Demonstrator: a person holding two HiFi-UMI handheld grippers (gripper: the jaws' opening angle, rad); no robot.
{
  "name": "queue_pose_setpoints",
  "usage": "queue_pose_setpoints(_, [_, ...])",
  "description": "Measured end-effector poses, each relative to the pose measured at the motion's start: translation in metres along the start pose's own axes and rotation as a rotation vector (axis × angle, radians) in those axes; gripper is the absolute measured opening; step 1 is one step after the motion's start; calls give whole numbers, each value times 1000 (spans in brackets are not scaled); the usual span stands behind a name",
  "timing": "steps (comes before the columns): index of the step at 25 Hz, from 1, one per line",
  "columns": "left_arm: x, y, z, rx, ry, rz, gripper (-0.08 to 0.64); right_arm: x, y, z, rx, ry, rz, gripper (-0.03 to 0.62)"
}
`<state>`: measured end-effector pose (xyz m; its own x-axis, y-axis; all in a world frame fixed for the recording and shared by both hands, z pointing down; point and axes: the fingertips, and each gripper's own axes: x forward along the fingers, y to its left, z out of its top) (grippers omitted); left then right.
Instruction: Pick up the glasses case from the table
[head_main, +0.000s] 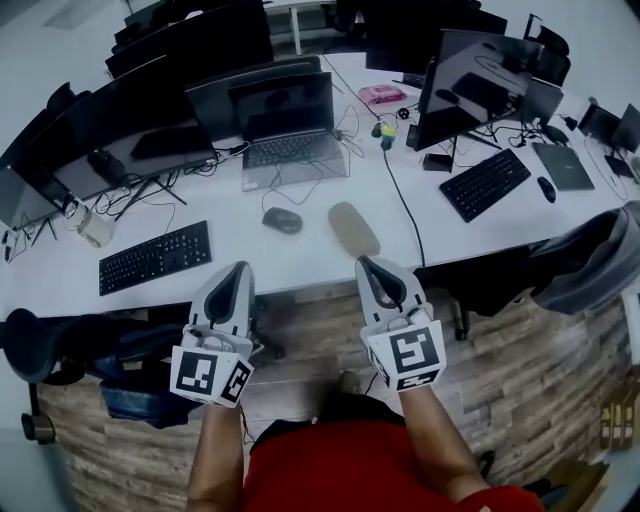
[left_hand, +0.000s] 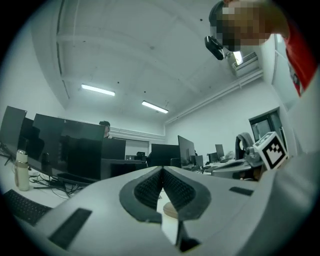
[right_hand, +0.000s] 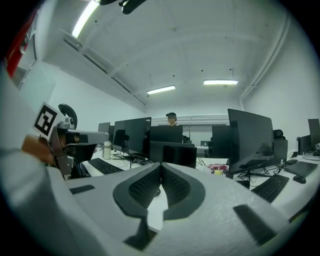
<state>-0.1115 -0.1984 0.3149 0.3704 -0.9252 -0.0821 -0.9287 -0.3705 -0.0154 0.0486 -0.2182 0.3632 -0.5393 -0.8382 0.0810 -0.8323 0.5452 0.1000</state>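
Glasses case (head_main: 354, 229) lay on the white surface (head_main: 300, 255), just beyond the right gripper (head_main: 367, 263); its fingers and the left gripper's (head_main: 238, 268) were closed, empty.

You are wearing a red top (head_main: 320, 465), and it is leaving your forearms uncovered. Your left tool (head_main: 237, 270) and right tool (head_main: 368, 263) are showing pale grey, smooth moulded shells that are tapering to rounded noses. Each is carrying a white cube at its rear, the left cube (head_main: 212, 375) and the right cube (head_main: 408, 358), both bearing black square markers. In the gripper views, dark ribbed pads (left_hand: 147, 189) are lining the jaws inside a black border, and dark rectangular slots (left_hand: 70, 227) are sitting in the grey shell on either side.
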Motion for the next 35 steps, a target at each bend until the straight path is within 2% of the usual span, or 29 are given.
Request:
queue_pose_setpoints(3, [30,7,-9,-4,16,18,9,25,-17,-13,0,43,17,37])
queue_pose_setpoints(8, [63,16,-23,-11,35,5,9,63,-41,-39,-5,116,-9,112])
queue_pose_setpoints(16, [97,37,-50,-46,57,-70,9,118,-61,-99,-7,306,-27,298])
queue_pose_setpoints(20, [110,43,-66,-66,75,-99,9,140,-68,-131,-2,374,-12,367])
queue_pose_setpoints(28, [125,52,-87,-75,114,-122,9,171,-71,-192,19,503,42,413])
queue_pose_setpoints(35, [129,53,-92,-69,134,-119,9,183,-66,-224,45,595,71,425])
